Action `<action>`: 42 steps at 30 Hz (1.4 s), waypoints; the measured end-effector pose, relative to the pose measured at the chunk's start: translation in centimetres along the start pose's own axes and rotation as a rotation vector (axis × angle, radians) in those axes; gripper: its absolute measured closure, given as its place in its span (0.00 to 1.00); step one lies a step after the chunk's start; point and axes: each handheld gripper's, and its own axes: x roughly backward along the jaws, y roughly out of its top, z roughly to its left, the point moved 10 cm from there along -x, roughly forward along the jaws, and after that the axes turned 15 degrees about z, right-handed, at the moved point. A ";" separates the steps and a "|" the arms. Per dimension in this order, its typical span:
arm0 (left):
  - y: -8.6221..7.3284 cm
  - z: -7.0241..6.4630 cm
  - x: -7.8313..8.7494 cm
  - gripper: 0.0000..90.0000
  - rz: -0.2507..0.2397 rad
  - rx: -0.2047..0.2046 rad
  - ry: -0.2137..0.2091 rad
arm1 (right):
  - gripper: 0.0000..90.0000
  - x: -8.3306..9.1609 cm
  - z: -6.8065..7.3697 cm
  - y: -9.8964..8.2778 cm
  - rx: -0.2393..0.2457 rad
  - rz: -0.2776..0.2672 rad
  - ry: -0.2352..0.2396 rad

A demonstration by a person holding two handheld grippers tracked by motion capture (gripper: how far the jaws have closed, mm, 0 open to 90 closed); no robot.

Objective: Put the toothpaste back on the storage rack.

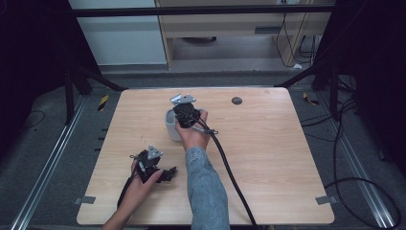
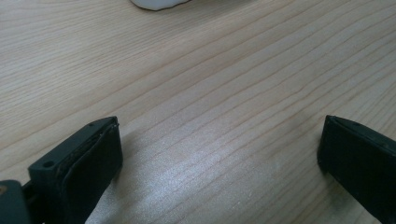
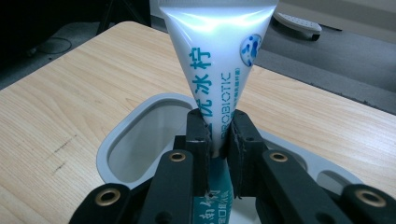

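In the right gripper view we see the right gripper (image 3: 218,135) w/ its jaws pinched nearly together on a toothpaste tube (image 3: 217,51), pads pressing both flat faces of the lower body. The print on the tube runs along its length: "PROBIOTIC" in teal caps (first letter partly behind a pad), Chinese characters beside it of which we can read 冰柠, and a round blue-and-white emblem near the wide end. More teal Chinese print shows below the jaws, too cut off to read.

The tube's long axis stands roughly upright from the jaws. The wide crimped end is up and away from the camera, and the narrow end points down into a grey holder (image 3: 122,133) w/ a rounded rim and more than one opening. We can't tell whether the tube's lower end touches the holder's floor.

In the high view the right gripper (image 1: 184,112) sits at the holder (image 1: 170,125), about mid-table, slightly toward the far side.

The left gripper (image 2: 219,149) has its jaws wide apart w/ nothing between them, low over bare wooden table (image 2: 210,84). The white edge at the top of that view is too cropped to identify. In the high view the left gripper (image 1: 163,173) is near the front-left, well apart from the holder.
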 end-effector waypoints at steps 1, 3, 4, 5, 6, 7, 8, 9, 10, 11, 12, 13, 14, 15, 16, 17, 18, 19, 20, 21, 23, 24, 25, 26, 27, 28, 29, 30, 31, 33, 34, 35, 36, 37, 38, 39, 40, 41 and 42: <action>0.0 0.0 0.0 0.00 0.000 0.000 0.000 | 0.89 0.0 0.1 0.0 -0.005 0.002 0.004; 0.0 0.0 0.0 0.00 0.000 0.000 0.000 | 0.89 0.0 0.1 0.0 -0.003 0.003 0.008; 0.0 0.0 0.0 0.00 0.000 0.000 0.000 | 0.89 0.0 0.1 0.0 -0.002 0.006 0.008; 0.0 0.0 0.0 0.00 0.000 0.000 0.000 | 0.89 0.0 0.1 0.0 -0.002 0.006 0.008; 0.0 0.0 0.0 0.00 0.000 0.000 0.000 | 0.89 0.0 0.1 0.1 -0.003 0.007 0.008; 0.0 0.0 0.0 0.00 0.000 0.000 0.000 | 0.88 0.0 0.1 0.0 -0.003 0.011 0.009; 0.0 0.0 0.0 0.00 0.000 0.000 0.000 | 0.88 -0.1 0.1 0.1 -0.002 0.012 0.010; 0.0 0.0 0.0 0.00 0.000 0.000 0.000 | 0.88 -0.1 0.2 0.1 -0.001 0.012 0.010; 0.0 0.0 0.0 0.00 0.000 0.000 0.000 | 0.88 -0.1 0.2 0.1 0.000 0.012 0.010; 0.0 0.0 0.0 0.00 0.000 0.000 0.000 | 0.88 -0.1 0.2 0.1 0.000 0.012 0.010; 0.0 0.0 0.0 0.00 0.000 0.000 0.000 | 0.88 -0.1 0.3 0.1 0.000 0.012 0.013; 0.0 0.0 0.0 0.00 0.000 0.000 0.000 | 0.88 -0.2 0.3 0.1 0.000 0.013 0.017; 0.0 0.0 0.0 0.00 0.000 0.001 0.000 | 0.88 -0.2 0.4 0.2 0.006 0.014 0.017; 0.0 0.0 0.0 0.00 0.000 0.001 0.000 | 0.88 -0.2 0.4 0.2 0.006 0.014 0.017; 0.0 0.0 0.0 0.00 0.000 0.000 0.000 | 0.88 -0.3 0.4 0.2 0.003 0.018 0.016; 0.0 0.0 0.0 0.00 0.000 0.000 0.000 | 0.88 -0.3 0.4 0.2 0.003 0.018 0.016; 0.0 0.0 0.0 0.00 0.000 0.000 0.000 | 0.88 -0.4 0.4 0.3 -0.002 0.020 0.017; 0.0 0.0 0.0 0.00 0.000 0.000 0.000 | 0.88 -0.4 0.4 0.3 -0.002 0.020 0.017; 0.0 0.0 0.0 0.00 0.000 0.000 0.000 | 0.88 -0.4 0.3 0.3 0.000 0.020 0.014; 0.0 0.0 0.0 0.00 0.000 0.000 0.000 | 0.88 -0.5 0.3 0.3 -0.002 0.022 0.014; 0.0 0.0 0.0 0.00 0.000 0.000 0.000 | 0.88 -0.5 0.3 0.4 -0.004 0.026 0.013; 0.0 0.0 0.0 0.00 0.000 0.001 0.000 | 0.88 -0.5 0.3 0.4 -0.004 0.026 0.013; 0.0 0.0 0.0 0.00 -0.001 0.001 0.000 | 0.87 -0.6 0.3 0.4 -0.011 0.028 0.016; 0.0 0.0 0.0 0.00 -0.001 0.001 0.000 | 0.87 -0.6 0.3 0.4 -0.013 0.028 0.018; 0.0 0.0 0.0 0.00 -0.001 0.001 0.000 | 0.87 -0.6 0.3 0.4 -0.013 0.028 0.018; 0.0 0.0 0.0 0.00 0.000 0.000 0.000 | 0.87 -0.6 0.2 0.4 -0.015 0.027 0.021; 0.0 0.0 0.0 0.00 0.000 0.000 0.000 | 0.87 -0.6 0.2 0.4 -0.015 0.027 0.022; 0.0 0.0 0.0 0.00 -0.001 0.001 0.000 | 0.87 -0.7 0.2 0.4 -0.018 0.028 0.023; 0.0 0.0 0.0 0.00 -0.001 0.001 0.000 | 0.87 -0.7 0.2 0.4 -0.018 0.028 0.023; 0.0 0.0 0.0 0.00 0.000 0.000 0.000 | 0.87 -0.8 0.1 0.3 -0.026 0.038 0.024; 0.0 0.0 0.0 0.00 0.000 0.000 0.000 | 0.87 -0.8 0.1 0.3 -0.027 0.037 0.025; 0.0 0.0 0.0 0.00 0.000 0.000 0.000 | 0.87 -0.8 0.1 0.3 -0.027 0.037 0.025; 0.0 0.0 0.0 0.00 0.000 0.001 0.000 | 0.86 -0.8 0.1 0.3 -0.028 0.037 0.027; 0.0 0.0 0.0 0.00 0.000 0.000 0.000 | 0.86 -0.7 0.1 0.2 -0.027 0.038 0.028; 0.0 0.0 0.0 0.00 0.000 0.001 0.000 | 0.86 -0.7 0.1 0.2 -0.028 0.039 0.029; 0.0 0.0 0.0 0.00 0.000 0.001 0.000 | 0.86 -0.7 0.1 0.2 -0.028 0.039 0.029; 0.0 0.0 0.0 0.00 0.000 0.000 0.000 | 0.86 -0.6 0.1 0.2 -0.028 0.037 0.032; 0.0 0.0 0.0 0.00 0.000 0.000 0.000 | 0.85 -0.6 0.1 0.1 -0.030 0.035 0.037; 0.0 0.0 0.0 0.00 0.000 0.000 0.000 | 0.85 -0.5 0.1 0.1 -0.034 0.033 0.045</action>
